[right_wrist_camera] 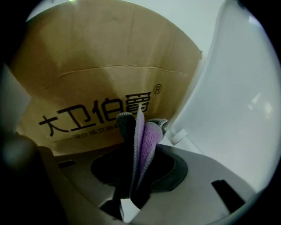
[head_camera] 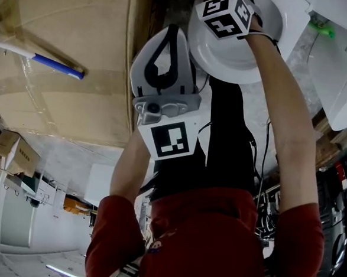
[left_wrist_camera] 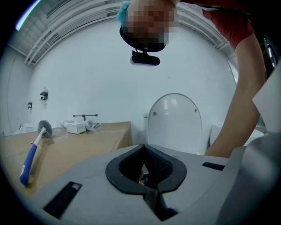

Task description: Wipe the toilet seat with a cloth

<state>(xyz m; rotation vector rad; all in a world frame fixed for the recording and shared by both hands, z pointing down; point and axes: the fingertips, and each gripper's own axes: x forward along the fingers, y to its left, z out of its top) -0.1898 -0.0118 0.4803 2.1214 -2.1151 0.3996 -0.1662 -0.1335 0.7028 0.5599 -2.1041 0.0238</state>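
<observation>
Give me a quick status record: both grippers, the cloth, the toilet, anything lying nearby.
left gripper: shut, nothing in it
right gripper: shut on the cloth, by the toilet
cloth: purple and grey, bunched, sticking up past the jaws
toilet: lid raised
wiping contact: cannot tell
brush: blue handle, lying on the cardboard

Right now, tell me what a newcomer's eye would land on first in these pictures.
The purple cloth pinched in the right tongs stands out first, against a brown cardboard box with black print. Next comes the white toilet with its lid raised, beyond the shut left tongs. A blue-handled brush lies on the cardboard top, left of the toilet.
</observation>
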